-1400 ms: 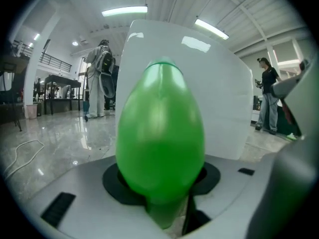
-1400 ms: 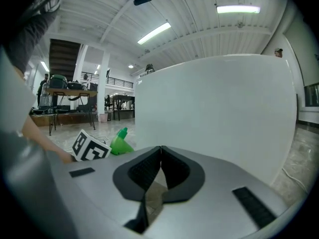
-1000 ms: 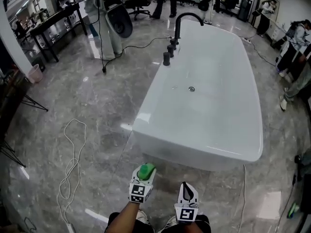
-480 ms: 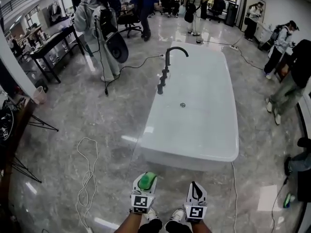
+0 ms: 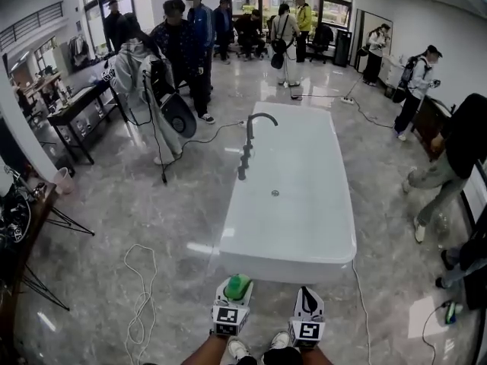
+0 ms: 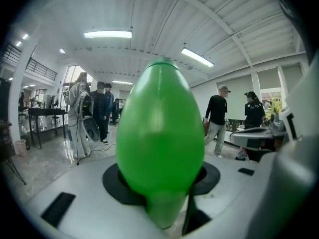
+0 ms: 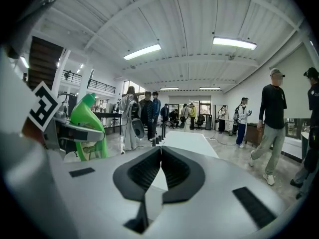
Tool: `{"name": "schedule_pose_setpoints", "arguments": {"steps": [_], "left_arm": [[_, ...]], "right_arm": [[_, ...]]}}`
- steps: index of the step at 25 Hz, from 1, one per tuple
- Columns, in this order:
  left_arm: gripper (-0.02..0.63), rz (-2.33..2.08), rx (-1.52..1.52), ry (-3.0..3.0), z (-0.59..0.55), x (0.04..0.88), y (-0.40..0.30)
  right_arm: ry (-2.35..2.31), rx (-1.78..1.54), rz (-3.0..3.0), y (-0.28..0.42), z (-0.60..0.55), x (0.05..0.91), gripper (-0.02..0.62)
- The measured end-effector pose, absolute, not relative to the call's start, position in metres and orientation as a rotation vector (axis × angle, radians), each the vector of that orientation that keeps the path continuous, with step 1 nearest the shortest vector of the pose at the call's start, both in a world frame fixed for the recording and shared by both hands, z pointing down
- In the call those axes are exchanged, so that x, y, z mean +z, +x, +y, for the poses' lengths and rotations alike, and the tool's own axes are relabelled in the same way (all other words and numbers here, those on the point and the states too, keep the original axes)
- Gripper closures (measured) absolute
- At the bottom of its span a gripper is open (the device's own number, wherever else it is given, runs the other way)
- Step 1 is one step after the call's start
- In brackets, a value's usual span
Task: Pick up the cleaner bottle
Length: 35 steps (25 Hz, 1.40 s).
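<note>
A green cleaner bottle (image 6: 159, 143) fills the left gripper view, upright between the jaws of my left gripper (image 5: 234, 299), which is shut on it. From the head view its green top (image 5: 237, 286) shows just above the marker cube, near the bathtub's near end. The right gripper view catches the same bottle (image 7: 88, 128) off to its left, held in the other gripper. My right gripper (image 5: 307, 307) sits beside the left one, its black pads (image 7: 160, 172) closed together with nothing between them.
A long white bathtub (image 5: 293, 196) with a black faucet (image 5: 255, 124) stretches ahead on the grey marble floor. A white cable (image 5: 137, 295) lies at the left. Several people (image 5: 183, 44) stand at the back and right; tables (image 5: 80, 105) line the left wall.
Both grippers have risen with the bottle still held in the left one. The head view has lifted, so the tub looks smaller and farther and more of the room and people shows.
</note>
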<state>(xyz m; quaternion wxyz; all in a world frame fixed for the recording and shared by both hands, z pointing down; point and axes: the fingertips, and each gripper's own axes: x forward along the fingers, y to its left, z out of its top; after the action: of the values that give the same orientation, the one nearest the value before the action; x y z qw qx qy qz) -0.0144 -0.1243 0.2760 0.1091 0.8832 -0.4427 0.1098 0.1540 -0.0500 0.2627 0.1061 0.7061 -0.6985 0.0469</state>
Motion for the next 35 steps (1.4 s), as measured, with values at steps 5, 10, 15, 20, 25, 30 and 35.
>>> {"name": "schedule_pose_setpoints", "arguments": {"steps": [5,10,15,20,25,30,35], "left_arm": [[0.425,-1.304,0.328,2.597,-0.126,0.254,0.018],[0.423,-1.348,0.337,2.623,-0.143,0.225,0.033],[0.423,-1.404,0.318,2.604,-0.163,0.218,0.048],[0.423,-1.475,0.299,2.569,-0.187,0.221,0.056],[0.425,-1.455,0.313,2.583,-0.201,0.217,0.078],[0.423,-1.422,0.312,2.636,-0.215,0.21,0.078],[0.423,-1.406,0.3,2.667,-0.221,0.199,0.069]], "right_arm": [[2.108,0.09,-2.109,0.189,-0.062,0.226,0.578],[2.087,0.04,-2.173,0.21,-0.093,0.2,0.578],[2.022,0.014,-2.221,0.227,-0.117,0.192,0.578],[1.977,-0.015,-2.255,0.236,-0.138,0.192,0.578],[1.985,-0.043,-2.222,0.257,-0.153,0.184,0.578],[2.054,-0.056,-2.187,0.253,-0.161,0.179,0.578],[2.087,-0.047,-2.165,0.245,-0.161,0.174,0.578]]}}
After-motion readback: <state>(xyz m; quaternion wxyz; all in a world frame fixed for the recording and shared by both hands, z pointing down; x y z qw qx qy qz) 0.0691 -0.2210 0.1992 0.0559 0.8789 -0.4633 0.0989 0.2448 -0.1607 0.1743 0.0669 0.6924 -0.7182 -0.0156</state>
